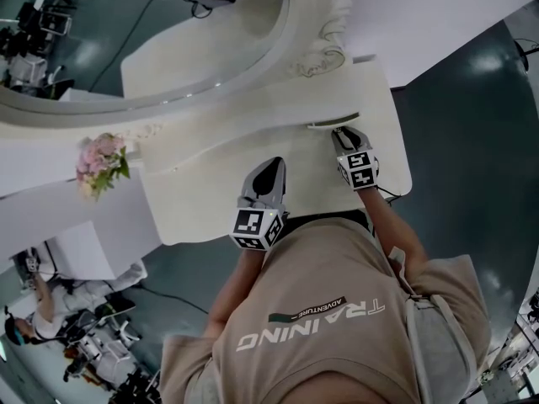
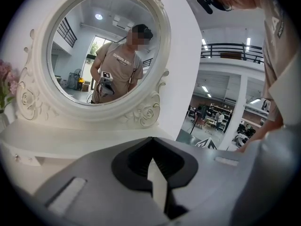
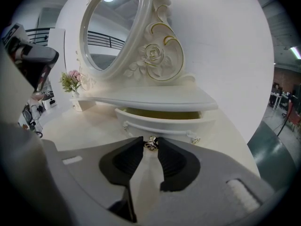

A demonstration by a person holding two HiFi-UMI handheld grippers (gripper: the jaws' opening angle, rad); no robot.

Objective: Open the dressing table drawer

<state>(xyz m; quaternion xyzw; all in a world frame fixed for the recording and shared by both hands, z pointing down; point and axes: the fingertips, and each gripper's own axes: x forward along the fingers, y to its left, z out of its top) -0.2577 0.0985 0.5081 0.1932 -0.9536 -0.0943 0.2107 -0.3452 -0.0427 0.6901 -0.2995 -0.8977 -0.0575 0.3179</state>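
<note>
— Drawer, the small cream-white curved-front one (image 3: 160, 121): where is it?
— Under the raised shelf (image 3: 155, 100) of the white dressing table (image 3: 94, 126), pulled partly out, so its yellowish inside shows.
— And the right gripper (image 1: 344, 133)?
— Its jaws pinch the small shiny metal knob (image 3: 151, 144) at the middle of the drawer front. They are parted only by the knob's width.
— The left gripper (image 2: 151, 140)?
— Jaw tips pressed together with nothing between them, held over the table top, apart from the drawer.
</note>
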